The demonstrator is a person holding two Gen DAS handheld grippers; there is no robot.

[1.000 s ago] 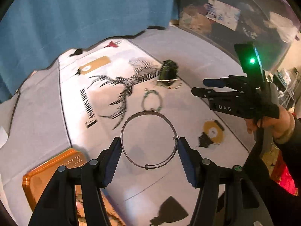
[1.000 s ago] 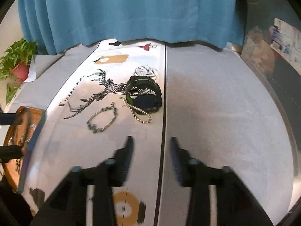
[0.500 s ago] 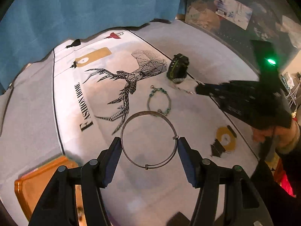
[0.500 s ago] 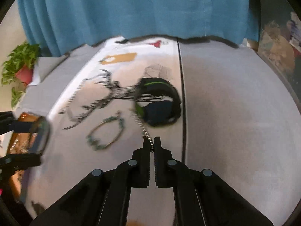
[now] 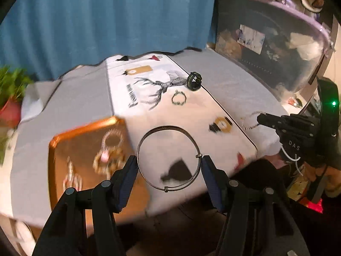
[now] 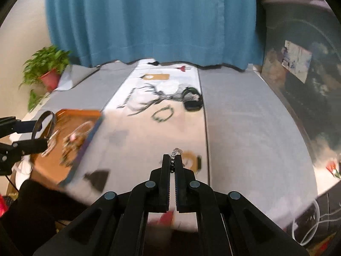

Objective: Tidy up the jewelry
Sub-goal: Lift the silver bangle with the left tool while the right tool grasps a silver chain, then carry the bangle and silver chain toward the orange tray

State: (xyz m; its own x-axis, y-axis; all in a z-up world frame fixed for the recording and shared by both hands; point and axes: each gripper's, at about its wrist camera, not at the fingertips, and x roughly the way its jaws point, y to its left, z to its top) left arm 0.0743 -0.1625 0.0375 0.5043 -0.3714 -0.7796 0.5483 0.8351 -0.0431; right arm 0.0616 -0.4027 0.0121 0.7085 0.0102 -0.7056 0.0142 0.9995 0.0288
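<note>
The thin metal bangle [image 5: 168,157] sits across the gap of the left tongs [image 5: 167,170], pinched edge to edge by the two blue pads, lifted above the tabletop [image 5: 213,89]. The beaded chain [image 6: 174,156] is clenched at the very tip of the right tongs [image 6: 172,164], a short run of beads standing out past the tips and, in the left view, a loop dangling below them.

The step in hand looks like carrying both pieces to the orange tray [image 5: 64,140], which lies below and to the left of the left tongs and well to the left of the right tongs. To do it well: keep the squeeze on the bangle steady, since a springy hoop held only at two points can pop free; lower each piece close to the tray floor before letting go; and set them down on a bare patch, away from the jewelry already lying there, so the chain does not tangle.

A green bead bracelet [image 5: 178,98] and a dark band [image 5: 194,81] remain on the tabletop, far ahead of both tongs.
</note>
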